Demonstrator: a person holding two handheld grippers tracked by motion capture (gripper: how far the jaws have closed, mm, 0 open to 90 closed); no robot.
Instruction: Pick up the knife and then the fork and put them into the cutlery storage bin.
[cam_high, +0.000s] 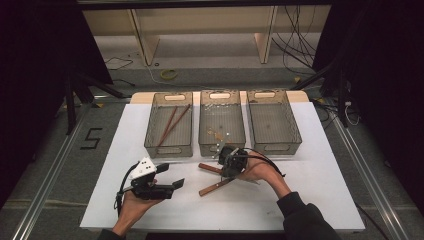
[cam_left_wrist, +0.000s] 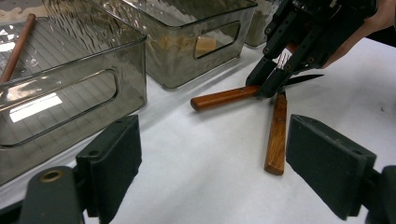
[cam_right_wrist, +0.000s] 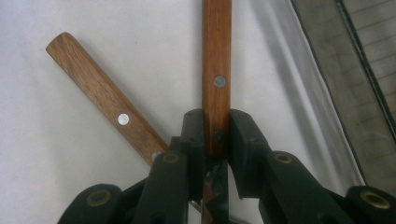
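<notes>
Item: my right jaws (cam_right_wrist: 215, 140) clenched on knife (cam_right_wrist: 216, 70) handle; left jaws (cam_left_wrist: 233, 163) released, empty. Risk: crossed second knife (cam_right_wrist: 102, 109) drags along on lifting.

Dim surroundings, soft focus, bin glare

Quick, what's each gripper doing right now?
Left gripper: open, holding nothing.
Right gripper: closed on a wooden knife handle on the table.
</notes>
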